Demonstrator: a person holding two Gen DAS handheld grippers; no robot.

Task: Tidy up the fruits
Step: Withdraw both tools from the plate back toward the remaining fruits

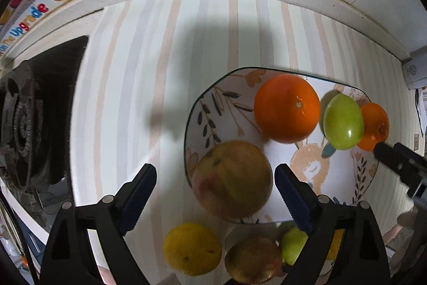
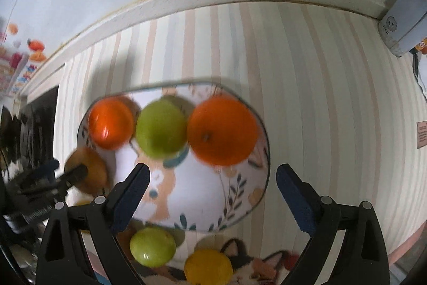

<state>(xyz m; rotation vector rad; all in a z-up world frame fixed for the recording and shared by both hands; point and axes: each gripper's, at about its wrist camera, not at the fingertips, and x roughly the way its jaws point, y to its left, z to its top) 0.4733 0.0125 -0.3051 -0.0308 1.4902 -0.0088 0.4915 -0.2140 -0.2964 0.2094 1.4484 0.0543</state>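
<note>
On the plate (image 1: 202, 108) sit two oranges (image 1: 287, 107), apples (image 1: 343, 121); both grippers (image 1: 214, 180) (image 2: 213, 182) gape empty.

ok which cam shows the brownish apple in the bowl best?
Left wrist. The brownish apple sits sharp and unobstructed between that gripper's open jaws, at the near rim of the bowl. In the right wrist view the same apple is small, blurred, at the bowl's left edge, and partly covered by the left gripper.

Glossy ceramic plate (image 1: 344, 178); shiny smooth green apple (image 1: 343, 122).
</note>
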